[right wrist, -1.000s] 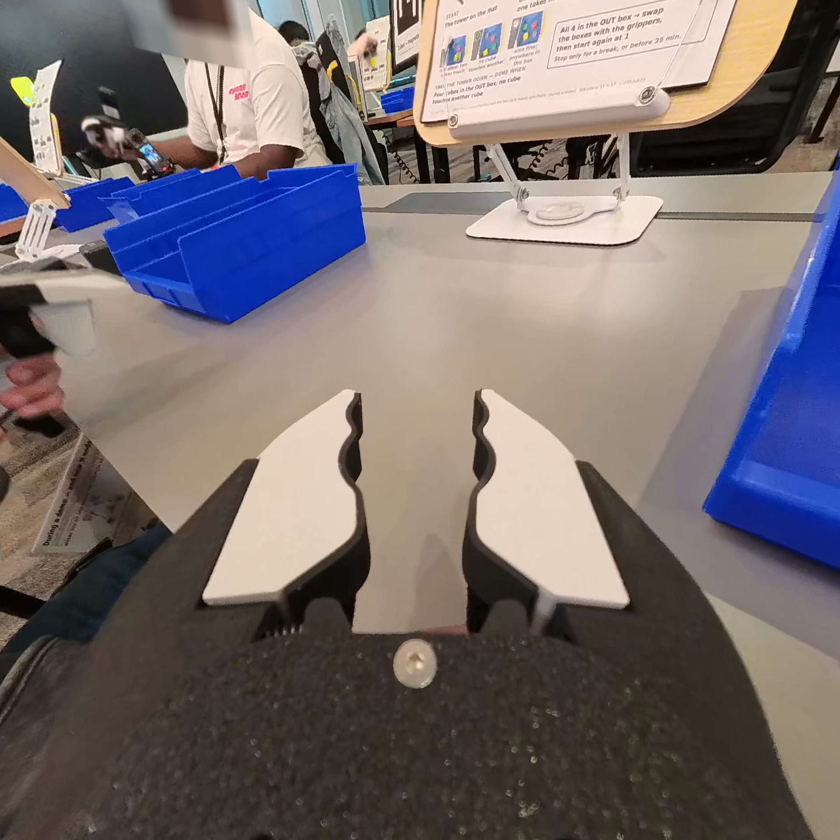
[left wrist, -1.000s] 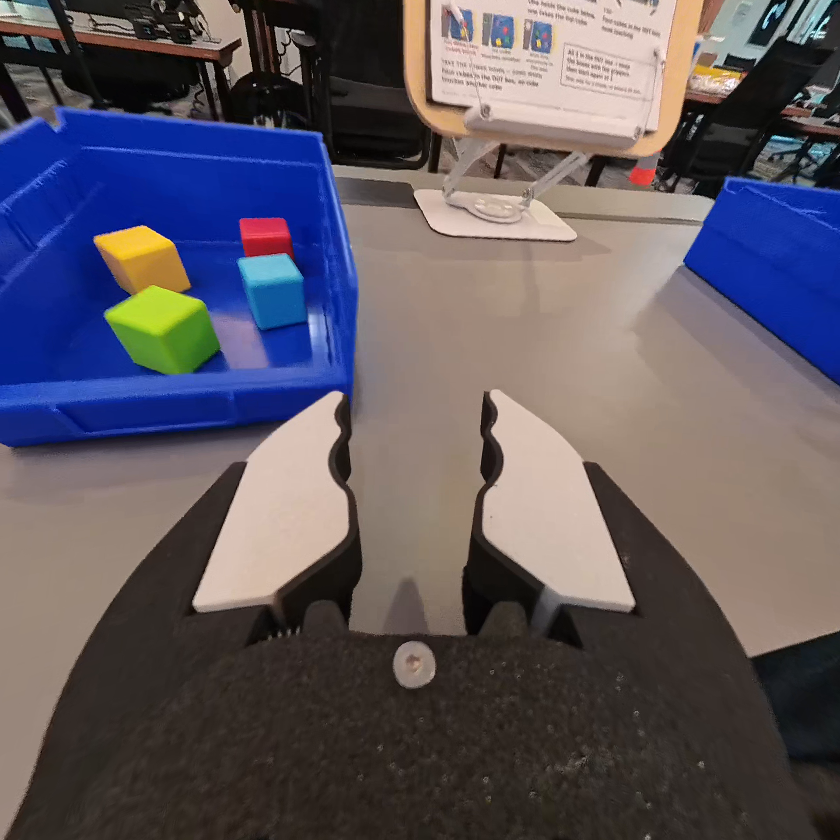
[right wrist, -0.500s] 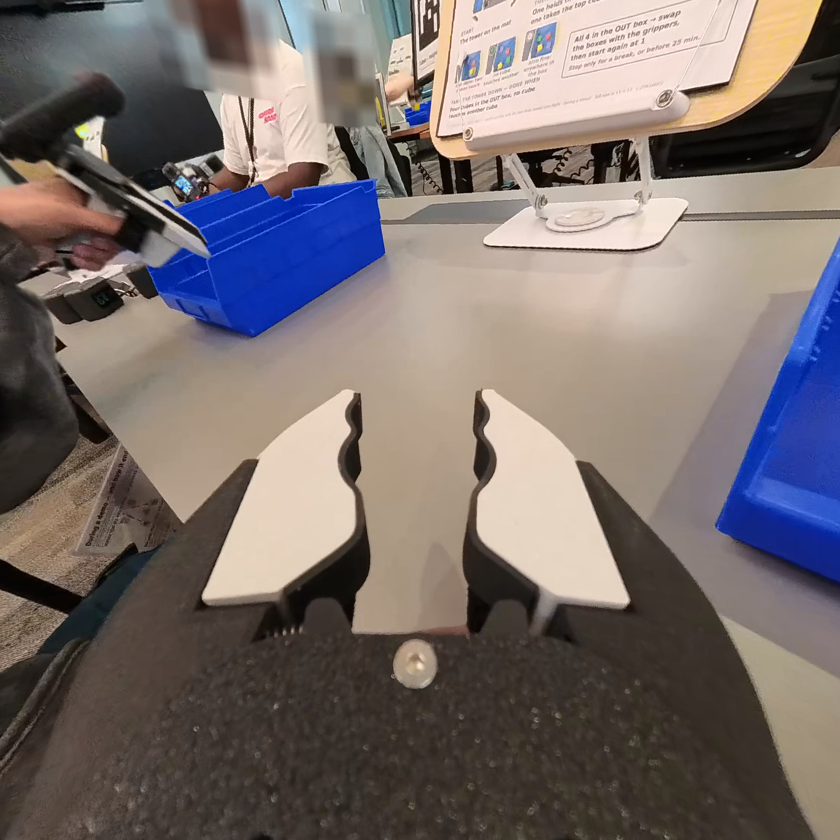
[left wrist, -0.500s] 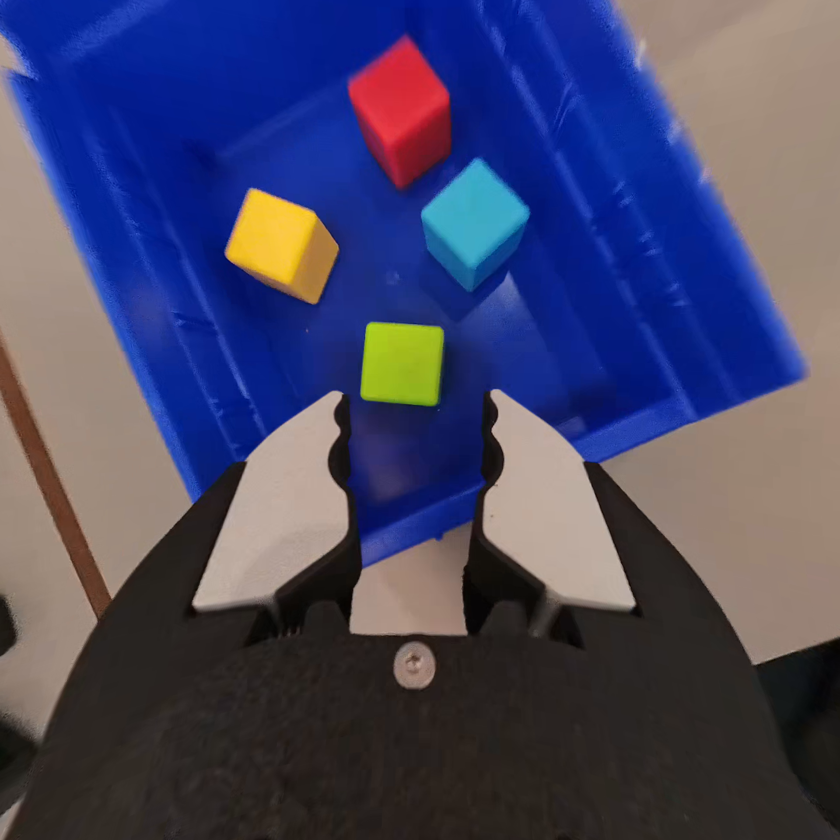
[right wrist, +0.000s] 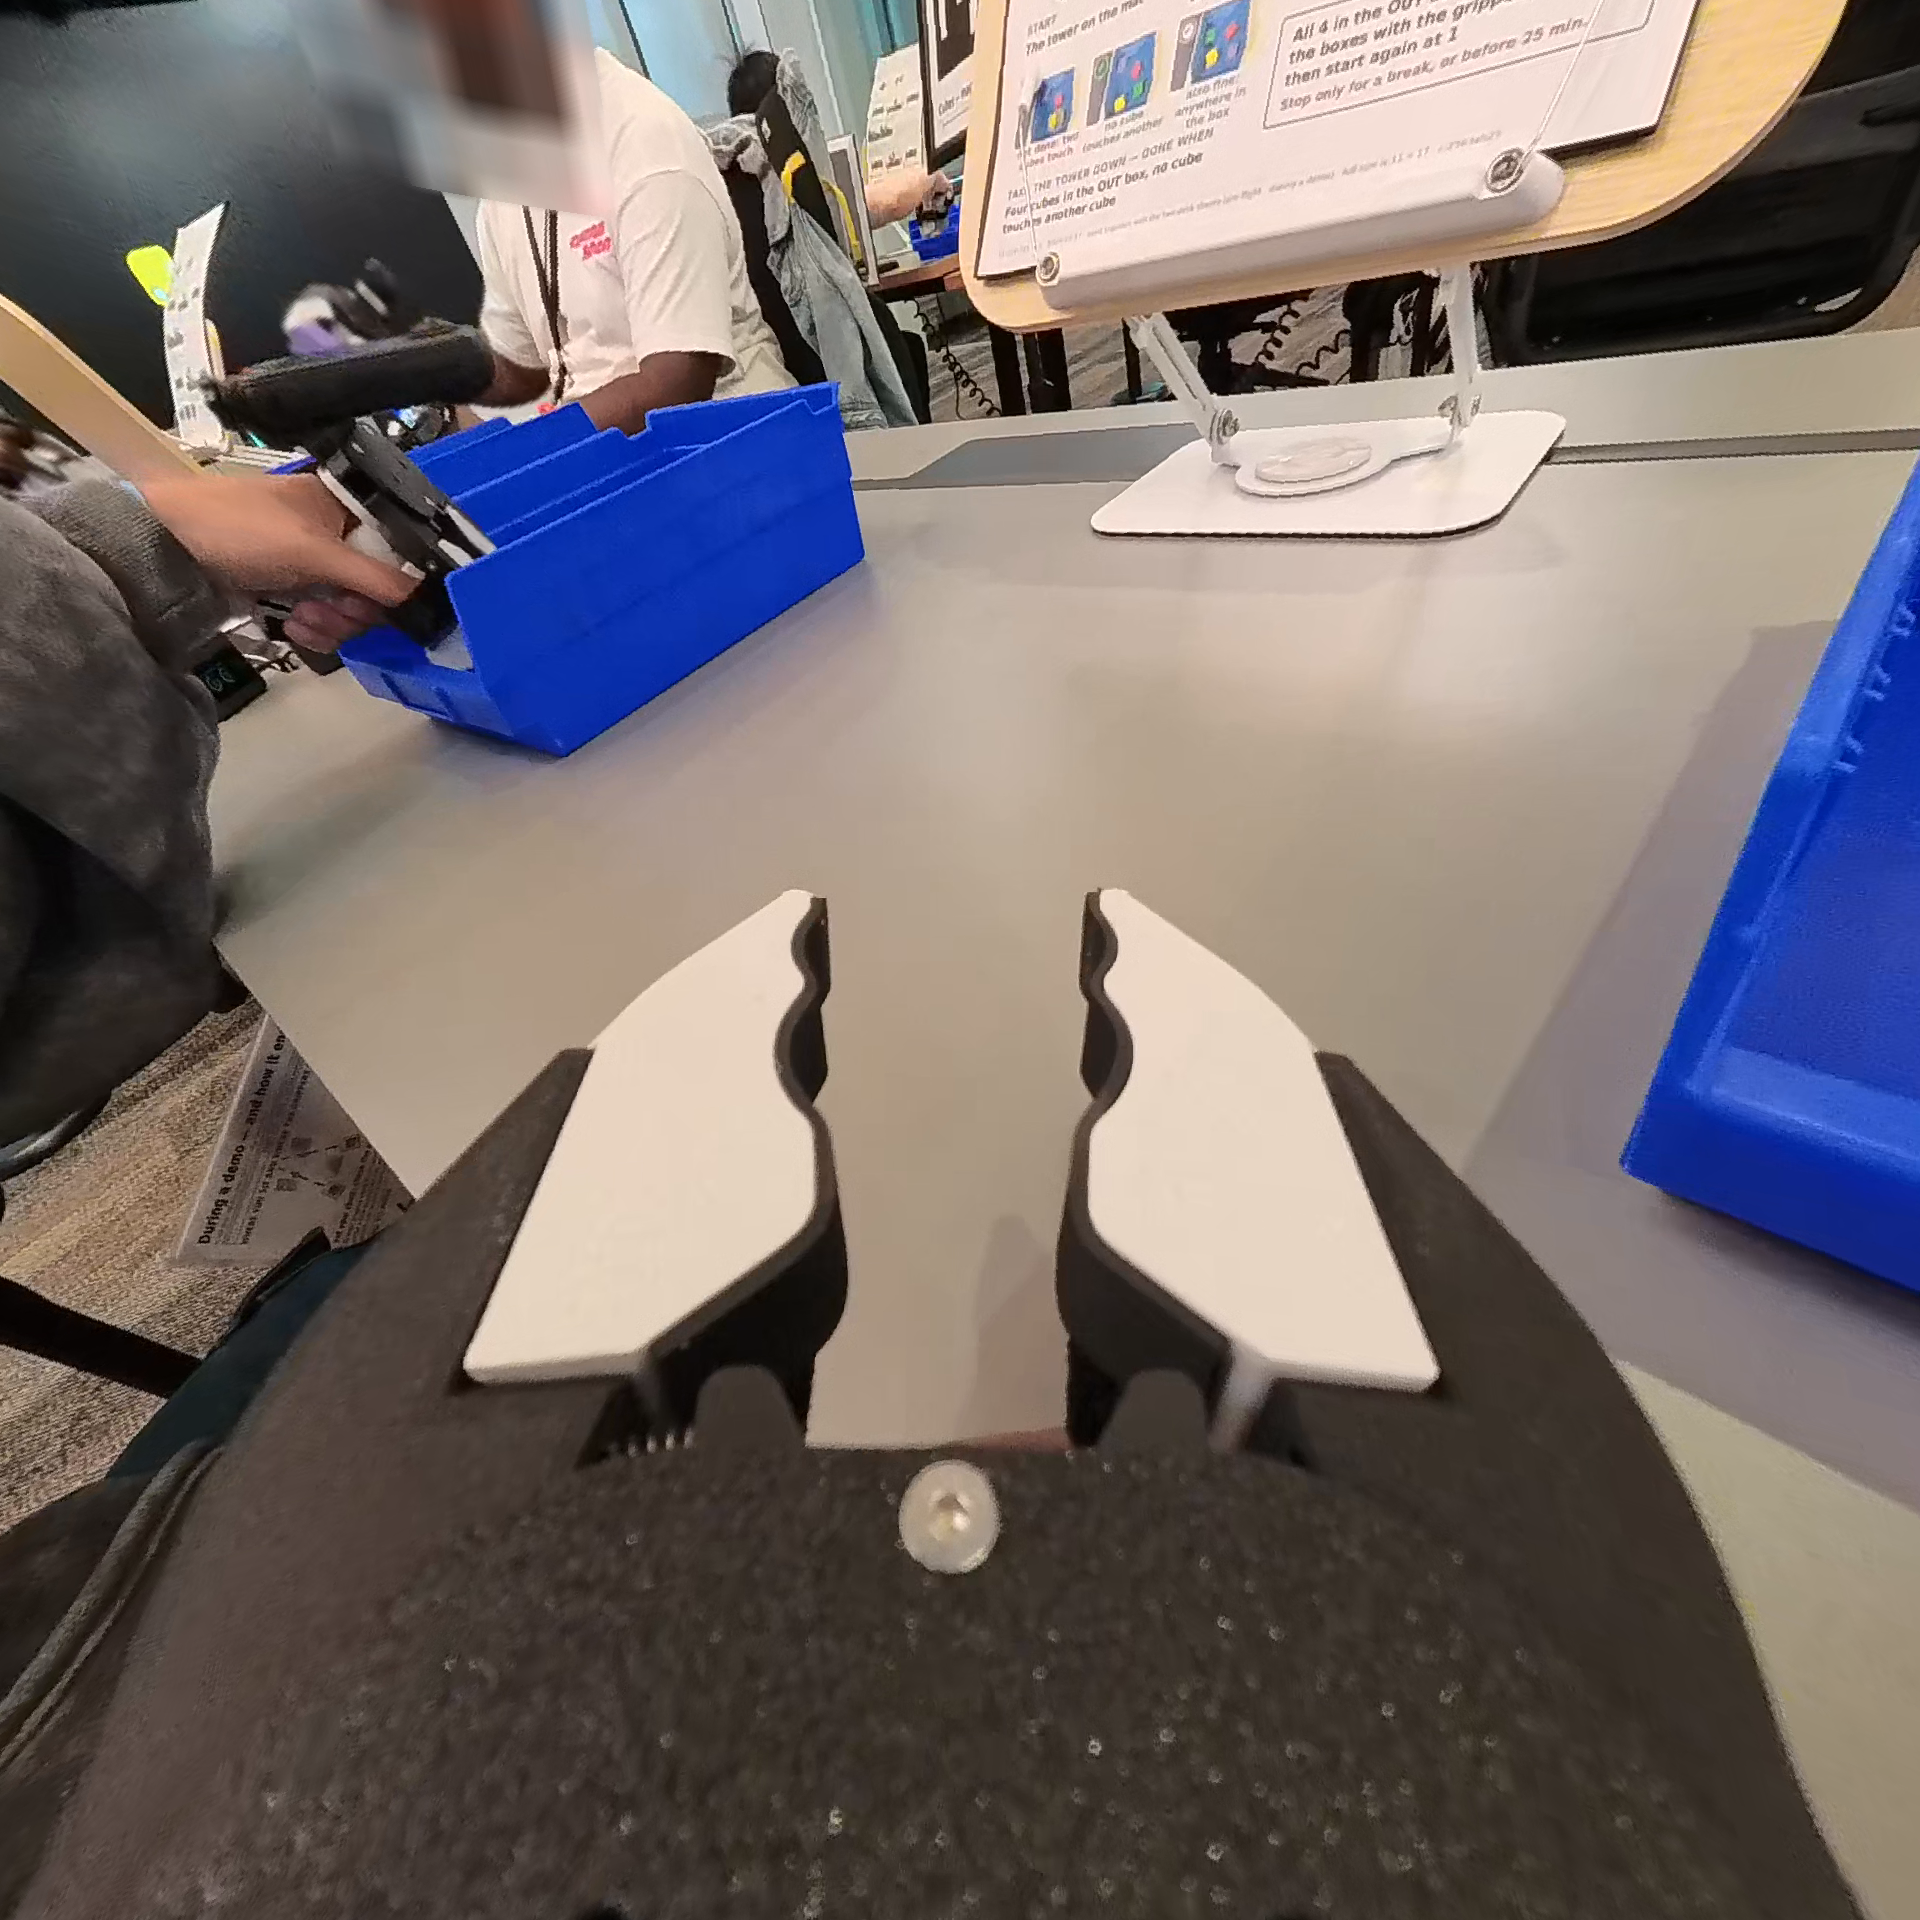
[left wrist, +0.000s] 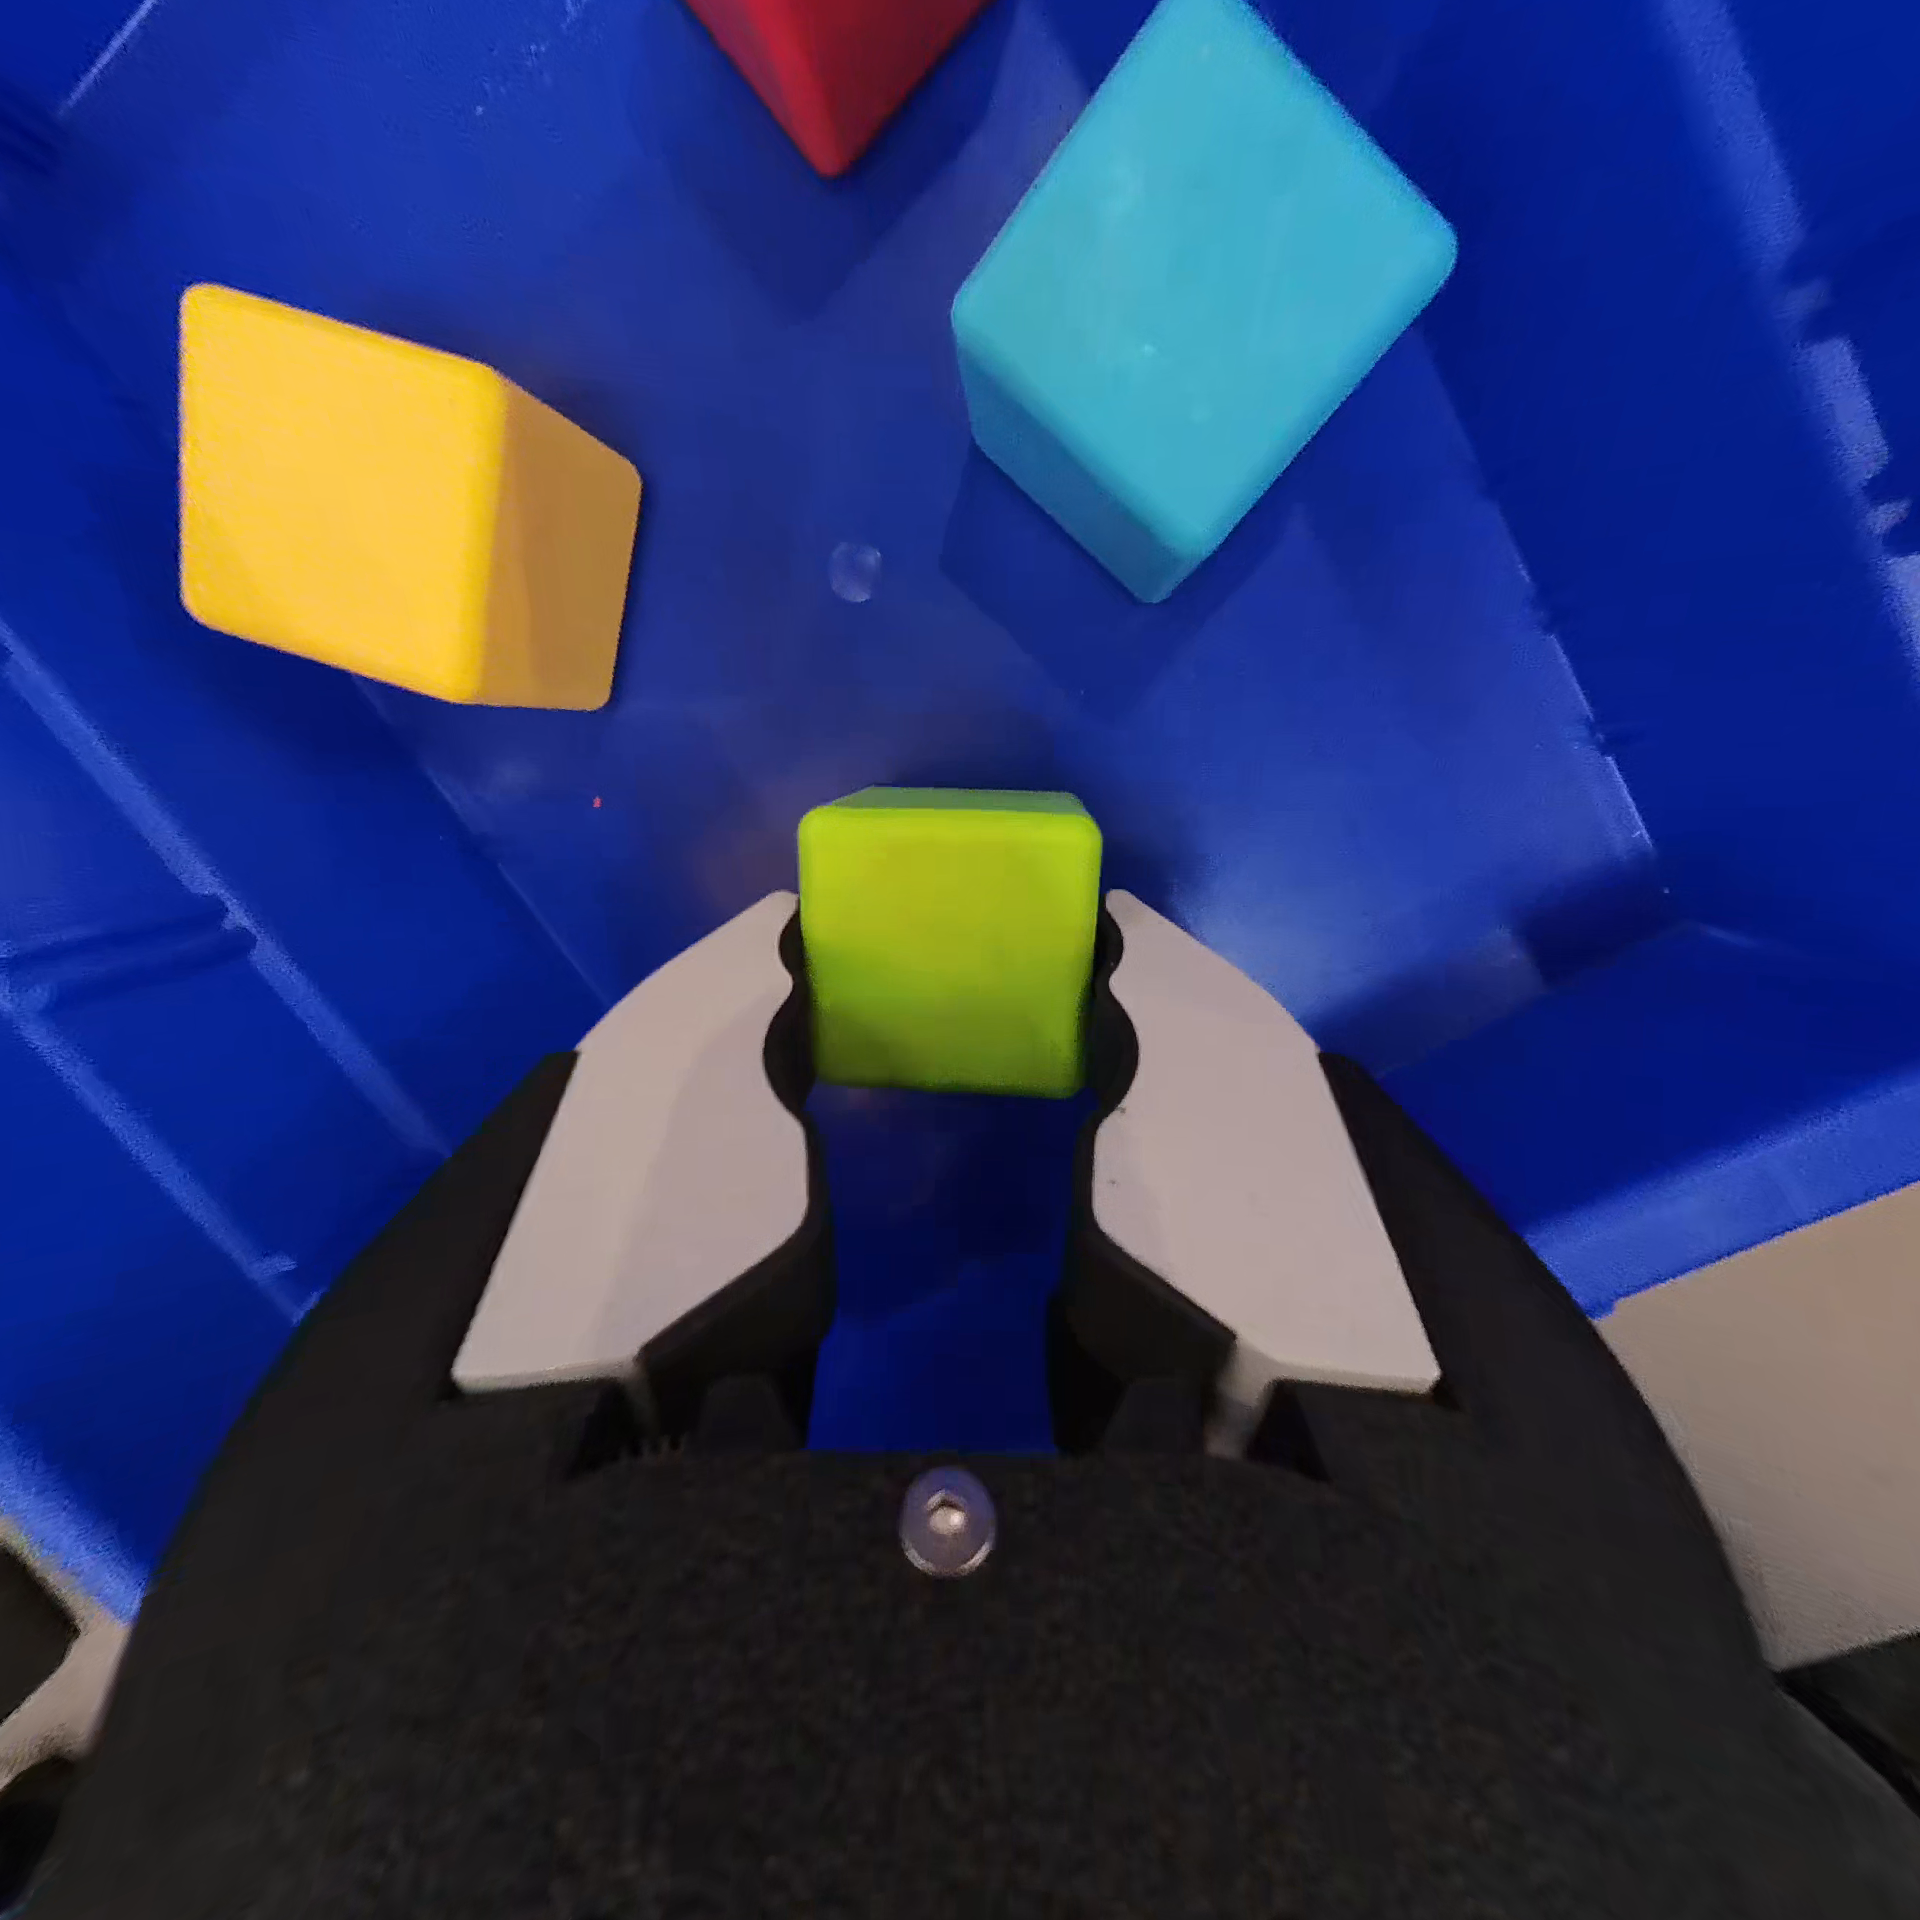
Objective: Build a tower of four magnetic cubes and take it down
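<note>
In the left wrist view four cubes lie on the floor of a blue bin [left wrist: 1558, 831]: yellow [left wrist: 353, 488] at left, light blue [left wrist: 1195, 301] at upper right, red [left wrist: 831, 73] cut off by the top edge, and green [left wrist: 945, 956]. My left gripper [left wrist: 948, 914] is down inside the bin, its jaws still at their wide setting, with the green cube filling the gap between the fingertips. My right gripper [right wrist: 954, 914] is open and empty above the grey table [right wrist: 1143, 727]. The right wrist view shows the same bin [right wrist: 665, 582] with the left gripper [right wrist: 395, 499] dipped into it.
A second blue bin [right wrist: 1818, 987] stands at the right edge of the table. A white stand [right wrist: 1330, 468] holding an instruction board is at the back. Another person sits at a table behind. The table's front-left edge [right wrist: 312, 1039] lies near my right gripper.
My left gripper swung over the bin and dropped into it; the green cube now sits between its fingertips. The finger gap looks unchanged. The right gripper has barely moved.
</note>
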Available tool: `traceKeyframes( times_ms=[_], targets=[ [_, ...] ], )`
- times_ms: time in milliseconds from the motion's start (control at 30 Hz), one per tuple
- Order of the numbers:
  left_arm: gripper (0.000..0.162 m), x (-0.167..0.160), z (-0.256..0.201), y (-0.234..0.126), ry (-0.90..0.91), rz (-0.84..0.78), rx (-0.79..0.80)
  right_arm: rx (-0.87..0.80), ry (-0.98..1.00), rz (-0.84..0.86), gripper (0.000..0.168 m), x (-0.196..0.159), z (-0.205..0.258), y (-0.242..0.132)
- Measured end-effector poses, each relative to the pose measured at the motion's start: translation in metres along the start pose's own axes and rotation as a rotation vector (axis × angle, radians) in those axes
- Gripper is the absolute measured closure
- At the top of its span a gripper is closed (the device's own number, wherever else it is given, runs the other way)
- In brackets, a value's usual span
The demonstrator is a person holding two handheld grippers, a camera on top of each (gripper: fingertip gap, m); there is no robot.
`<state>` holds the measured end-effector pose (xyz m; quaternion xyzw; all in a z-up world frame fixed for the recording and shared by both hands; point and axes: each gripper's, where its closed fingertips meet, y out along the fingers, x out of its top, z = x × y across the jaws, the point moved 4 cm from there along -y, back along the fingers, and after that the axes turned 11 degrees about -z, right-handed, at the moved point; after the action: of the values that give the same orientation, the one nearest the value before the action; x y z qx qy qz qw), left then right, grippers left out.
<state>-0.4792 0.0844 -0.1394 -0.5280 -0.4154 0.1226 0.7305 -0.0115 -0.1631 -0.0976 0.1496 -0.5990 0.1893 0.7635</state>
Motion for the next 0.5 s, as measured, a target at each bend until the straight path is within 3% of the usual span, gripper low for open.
traceKeyframes(
  times_ms=[33, 133, 267, 400, 500],
  targets=[
    [0.113, 0.0, 0.002, -0.001, 0.009, -0.005, 0.016, 0.0, 0.0, 0.002, 0.122, 0.0, 0.0, 0.0],
    [0.112, 0.01, 0.001, -0.022, 0.011, -0.077, 0.003, 0.002, 0.006, 0.0, 0.122, 0.0, 0.001, 0.0],
    [0.113, 0.051, -0.018, -0.081, 0.089, -0.239, -0.003, -0.003, 0.007, -0.008, 0.123, 0.001, 0.0, -0.001],
    [0.113, 0.105, -0.079, -0.119, 0.326, -0.322, -0.093, -0.012, 0.002, -0.014, 0.123, 0.003, -0.003, -0.001],
    [0.113, 0.139, -0.132, -0.113, 0.513, -0.315, -0.194, -0.021, -0.007, -0.016, 0.123, 0.004, -0.004, -0.001]
  ],
)
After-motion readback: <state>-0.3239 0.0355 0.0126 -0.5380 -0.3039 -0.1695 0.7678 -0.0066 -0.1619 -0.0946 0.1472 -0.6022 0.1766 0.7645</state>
